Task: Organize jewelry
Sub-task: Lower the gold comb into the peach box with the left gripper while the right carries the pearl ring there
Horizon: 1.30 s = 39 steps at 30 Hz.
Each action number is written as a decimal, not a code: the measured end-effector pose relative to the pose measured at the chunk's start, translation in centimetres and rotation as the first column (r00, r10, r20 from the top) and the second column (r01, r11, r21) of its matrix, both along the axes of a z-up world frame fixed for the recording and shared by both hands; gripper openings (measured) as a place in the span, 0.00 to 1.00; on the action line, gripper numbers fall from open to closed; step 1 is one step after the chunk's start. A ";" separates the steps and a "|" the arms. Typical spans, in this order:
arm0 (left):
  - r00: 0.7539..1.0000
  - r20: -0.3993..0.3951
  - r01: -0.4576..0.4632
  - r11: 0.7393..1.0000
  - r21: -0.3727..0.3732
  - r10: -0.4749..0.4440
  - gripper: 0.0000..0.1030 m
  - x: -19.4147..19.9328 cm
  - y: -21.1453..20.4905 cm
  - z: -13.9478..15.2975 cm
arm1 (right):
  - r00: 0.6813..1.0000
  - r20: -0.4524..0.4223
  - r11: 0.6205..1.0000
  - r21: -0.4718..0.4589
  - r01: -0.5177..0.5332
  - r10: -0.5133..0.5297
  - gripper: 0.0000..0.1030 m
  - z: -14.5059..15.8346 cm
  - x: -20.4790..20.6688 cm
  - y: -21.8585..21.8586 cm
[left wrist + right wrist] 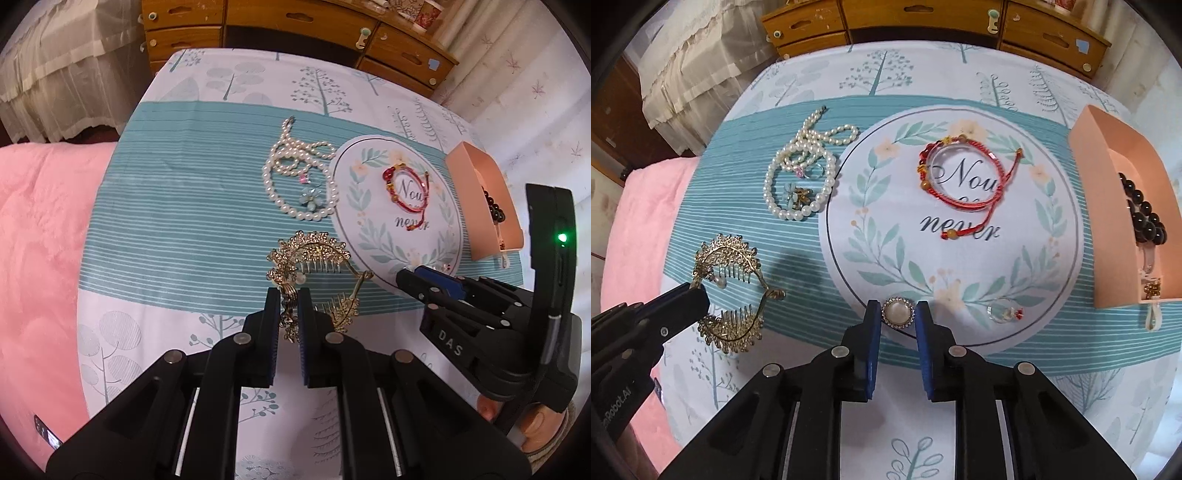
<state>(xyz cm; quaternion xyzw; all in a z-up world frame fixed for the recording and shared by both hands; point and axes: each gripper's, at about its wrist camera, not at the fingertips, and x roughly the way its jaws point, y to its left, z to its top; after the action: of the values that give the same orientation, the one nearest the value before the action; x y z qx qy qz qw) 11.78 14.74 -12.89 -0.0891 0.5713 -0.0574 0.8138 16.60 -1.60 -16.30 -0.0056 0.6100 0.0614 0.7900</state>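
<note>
right wrist view: my right tongs [897,314] bracket the pearl brooch [898,312] at the mat's [1052,266] six o'clock rim, pads not quite pressing; squeeze squarely, lift straight. left tongs [287,306] are clamped on the gold comb [314,254].

The round floral mat [960,266] carried script lettering at its centre: "Nou" sat inside the loop of the red cord bracelet [964,177], which covered the rest of that word, and "never" ran just below the bracelet, with the cord's tail crossing its last letters. A faint line of print between those two words could not be read. Right of the mat in the left wrist view, the right gripper [413,273] bore white capitals "DAS" on its black body. Left of the mat in the right wrist view, the left gripper [698,299] showed "Robot.AI", its beginning cut off.
</note>
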 end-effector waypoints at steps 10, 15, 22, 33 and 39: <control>0.990 0.100 0.088 0.993 0.076 -0.095 0.07 -0.8 -4.2 3.6 | 0.997 0.081 0.999 0.053 -0.012 0.007 0.18 4.8 -2.5 -4.0; 0.977 0.138 0.147 0.982 0.118 -0.163 0.07 -0.7 -8.0 5.2 | 0.990 0.142 0.996 0.087 0.003 -0.016 0.18 7.9 -3.8 -7.9; 0.947 0.207 0.213 0.963 0.167 -0.245 0.07 0.2 -14.1 8.0 | 0.972 0.216 0.991 0.118 0.062 -0.087 0.18 11.7 -4.1 -14.8; 0.913 0.266 0.276 0.948 0.158 -0.310 0.07 3.6 -23.1 9.8 | 0.953 0.221 0.972 0.157 0.175 -0.208 0.18 12.3 -3.6 -25.4; 0.917 0.249 0.289 0.949 0.126 -0.312 0.07 6.9 -27.3 9.0 | 0.949 0.204 0.964 0.168 0.208 -0.241 0.18 11.4 -2.8 -28.1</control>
<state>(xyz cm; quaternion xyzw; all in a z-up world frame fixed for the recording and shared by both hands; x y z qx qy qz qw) 18.72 -12.59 -3.86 0.0435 0.4657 -0.1682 0.8677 13.85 -29.68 -4.89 0.1142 0.5082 0.0139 0.8535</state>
